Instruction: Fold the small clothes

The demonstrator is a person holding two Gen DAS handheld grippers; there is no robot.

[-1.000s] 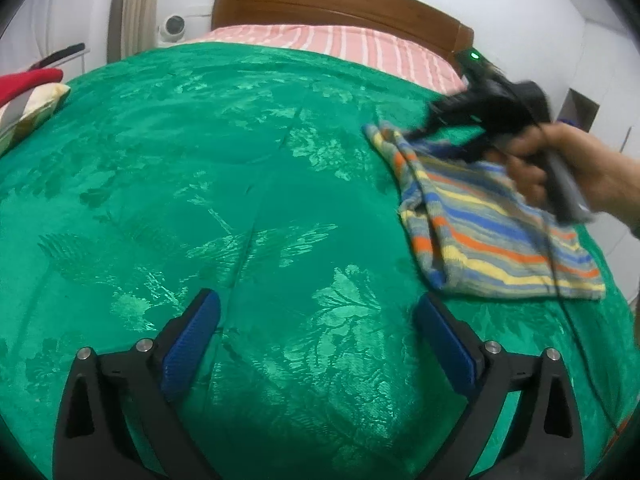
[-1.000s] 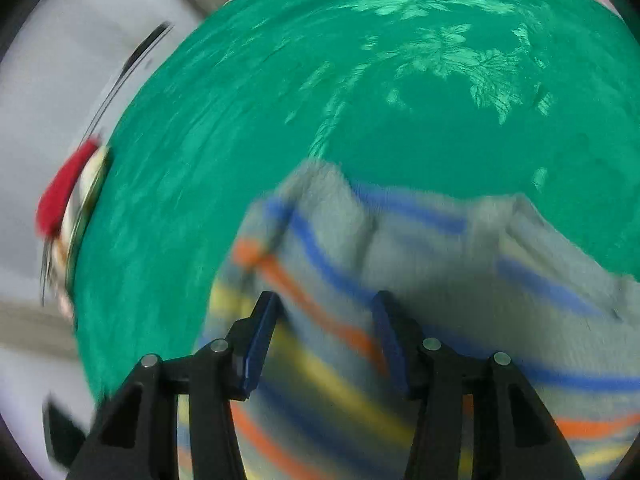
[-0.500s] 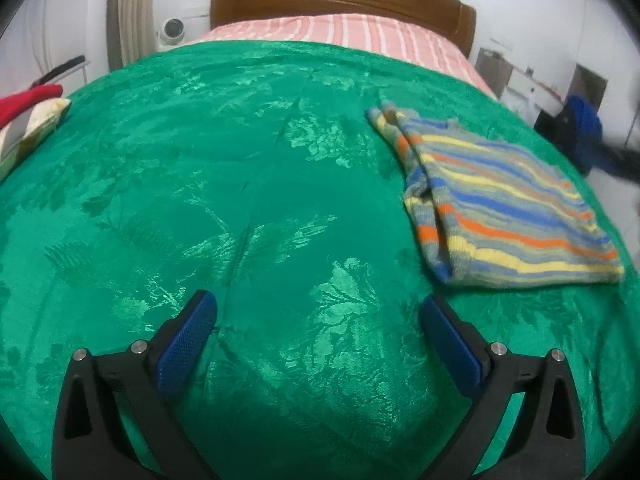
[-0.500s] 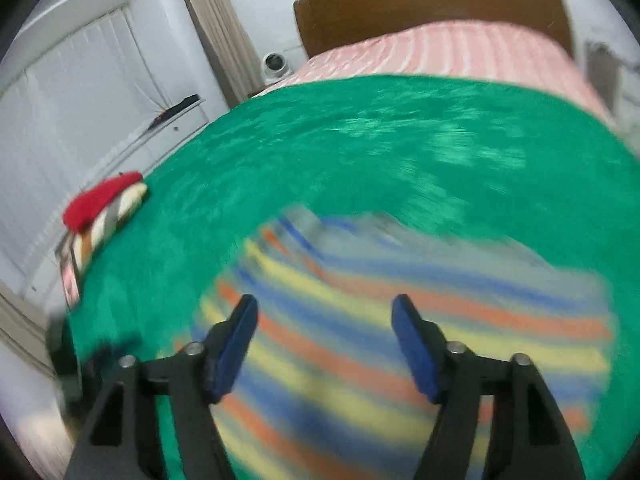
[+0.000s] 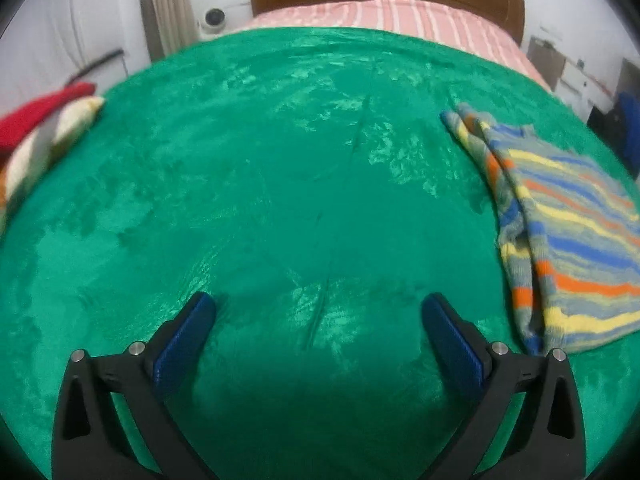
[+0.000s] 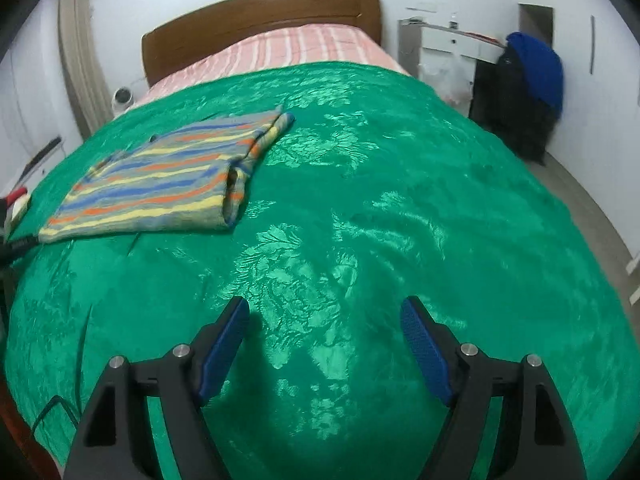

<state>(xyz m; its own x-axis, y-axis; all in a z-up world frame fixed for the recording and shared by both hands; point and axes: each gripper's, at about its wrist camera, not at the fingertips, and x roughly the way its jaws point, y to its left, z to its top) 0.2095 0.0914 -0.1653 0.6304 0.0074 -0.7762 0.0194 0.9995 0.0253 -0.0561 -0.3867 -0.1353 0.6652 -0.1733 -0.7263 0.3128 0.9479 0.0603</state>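
A folded striped garment [image 5: 568,232] in blue, yellow, orange and grey lies flat on the green bedspread [image 5: 280,208], at the right in the left wrist view. In the right wrist view the same striped garment [image 6: 160,184] sits far off at the upper left. My left gripper [image 5: 318,312] is open over bare bedspread, well left of the garment, with nothing between its blue pads. My right gripper [image 6: 324,316] hovers over bare bedspread [image 6: 400,220] to the garment's right; its jaws are opening and hold nothing.
A red and striped pile of clothes [image 5: 36,132] lies at the bed's left edge. A wooden headboard [image 6: 260,16] and pink striped sheet [image 6: 288,48] are at the far end. A dark chair with blue cloth [image 6: 528,92] stands right of the bed.
My right gripper let go of the striped garment, opened wider and swung far away to its right. The hand and gripper left the left wrist view, which turned leftward.
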